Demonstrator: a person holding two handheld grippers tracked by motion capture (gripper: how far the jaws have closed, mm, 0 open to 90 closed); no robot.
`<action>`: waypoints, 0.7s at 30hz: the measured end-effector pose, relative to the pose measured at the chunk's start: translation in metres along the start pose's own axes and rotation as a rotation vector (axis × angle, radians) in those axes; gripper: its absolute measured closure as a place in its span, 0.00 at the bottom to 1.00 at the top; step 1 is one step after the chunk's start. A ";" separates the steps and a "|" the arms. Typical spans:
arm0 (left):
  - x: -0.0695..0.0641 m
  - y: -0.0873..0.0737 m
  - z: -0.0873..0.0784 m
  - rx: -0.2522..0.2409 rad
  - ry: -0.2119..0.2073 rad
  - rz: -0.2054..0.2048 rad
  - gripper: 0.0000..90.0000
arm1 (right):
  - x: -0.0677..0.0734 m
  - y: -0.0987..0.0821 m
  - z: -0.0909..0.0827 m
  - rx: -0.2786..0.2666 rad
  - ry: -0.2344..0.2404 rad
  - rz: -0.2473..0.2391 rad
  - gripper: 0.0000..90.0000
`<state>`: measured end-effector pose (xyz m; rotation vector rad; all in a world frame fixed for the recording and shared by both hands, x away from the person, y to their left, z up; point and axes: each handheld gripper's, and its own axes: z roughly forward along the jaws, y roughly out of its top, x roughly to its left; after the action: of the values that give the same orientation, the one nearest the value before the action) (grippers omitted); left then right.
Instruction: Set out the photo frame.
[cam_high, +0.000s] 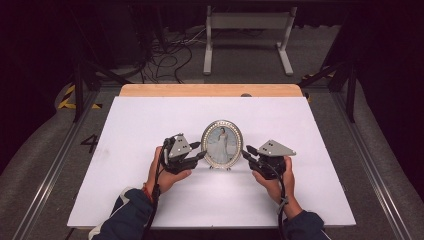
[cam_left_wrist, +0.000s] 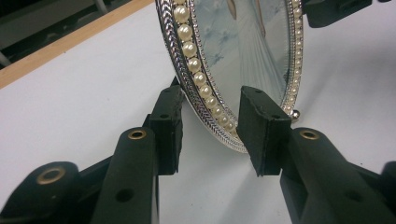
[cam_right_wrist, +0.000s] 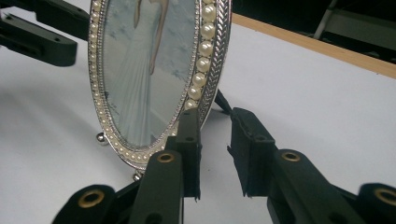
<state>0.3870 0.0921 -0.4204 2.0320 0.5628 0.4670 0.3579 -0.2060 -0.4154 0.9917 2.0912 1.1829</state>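
Note:
An oval silver picture frame (cam_high: 221, 142) with a pearl rim stands upright on the white board (cam_high: 150, 120), showing a figure in a long white dress. My left gripper (cam_high: 201, 150) is at the frame's left edge. In the left gripper view its jaws straddle the pearl rim (cam_left_wrist: 201, 79), with a gap on each side, so the gripper (cam_left_wrist: 212, 133) is open. My right gripper (cam_high: 247, 151) is at the frame's right edge. In the right gripper view the rim (cam_right_wrist: 205, 60) runs down beside the left pad (cam_right_wrist: 189, 140), and daylight shows between the pads of the open gripper (cam_right_wrist: 215, 144).
The white board lies on a wooden table whose far edge (cam_high: 210, 90) shows behind it. A white metal stand (cam_high: 247, 22) and loose cables (cam_high: 170, 55) are on the floor beyond. Dark rails run along both sides of the table.

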 end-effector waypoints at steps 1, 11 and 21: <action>0.001 0.000 -0.002 -0.004 -0.003 0.005 0.67 | 0.000 0.000 0.000 0.002 0.000 0.002 0.80; 0.007 -0.001 -0.009 -0.004 0.011 0.001 0.67 | 0.002 0.000 0.003 0.027 -0.003 -0.019 0.73; 0.010 -0.003 -0.010 0.037 0.044 0.017 0.52 | -0.002 0.001 0.002 0.039 -0.010 -0.020 0.57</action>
<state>0.3894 0.1056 -0.4171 2.0674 0.5850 0.5159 0.3610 -0.2067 -0.4150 0.9897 2.1191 1.1296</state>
